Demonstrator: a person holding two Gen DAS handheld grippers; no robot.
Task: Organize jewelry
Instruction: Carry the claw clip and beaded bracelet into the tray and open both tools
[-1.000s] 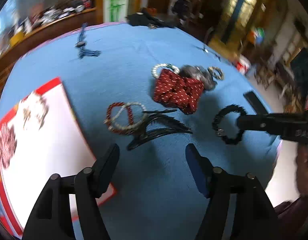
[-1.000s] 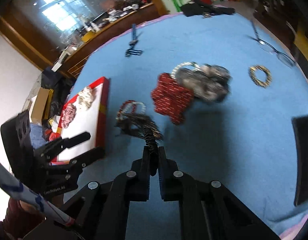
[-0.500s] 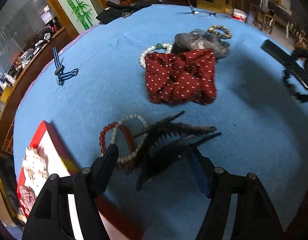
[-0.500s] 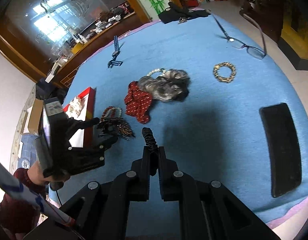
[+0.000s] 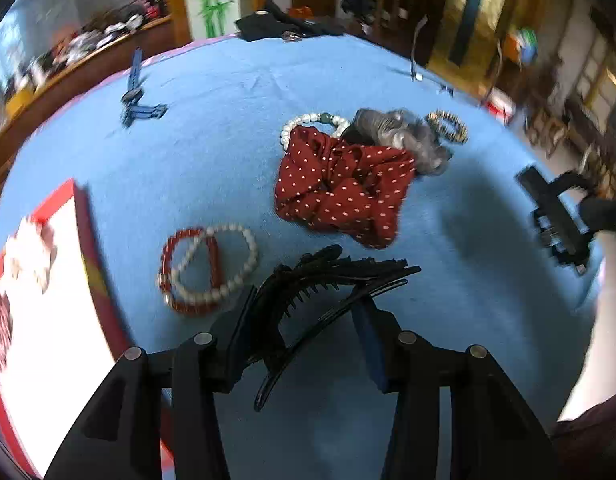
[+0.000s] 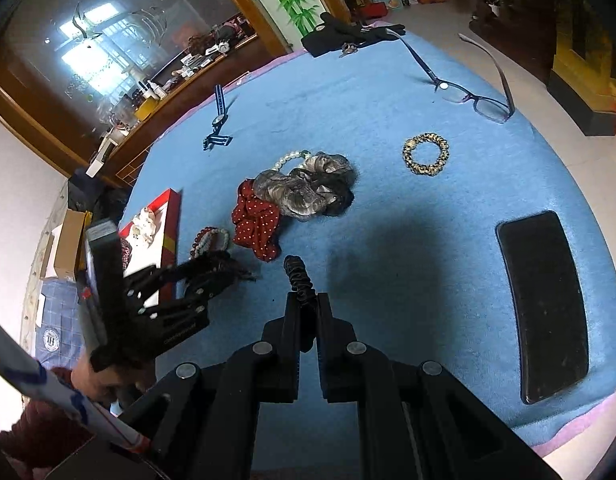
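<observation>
My left gripper is open, its fingers on either side of a black hair claw clip lying on the blue cloth. A red bead bracelet and a white pearl bracelet lie just left of the clip. A red polka-dot scrunchie, a grey scrunchie, a pearl bracelet and a gold bracelet lie farther off. My right gripper is shut on a black beaded bracelet, held above the cloth.
A red-rimmed white box with jewelry in it sits at the left. A blue striped watch strap, glasses, a black phone and a black cloth lie on the round blue table.
My left gripper has moved in over the black hair clip, which now lies between its fingers. My right gripper has pulled back with the black bracelet still held.
</observation>
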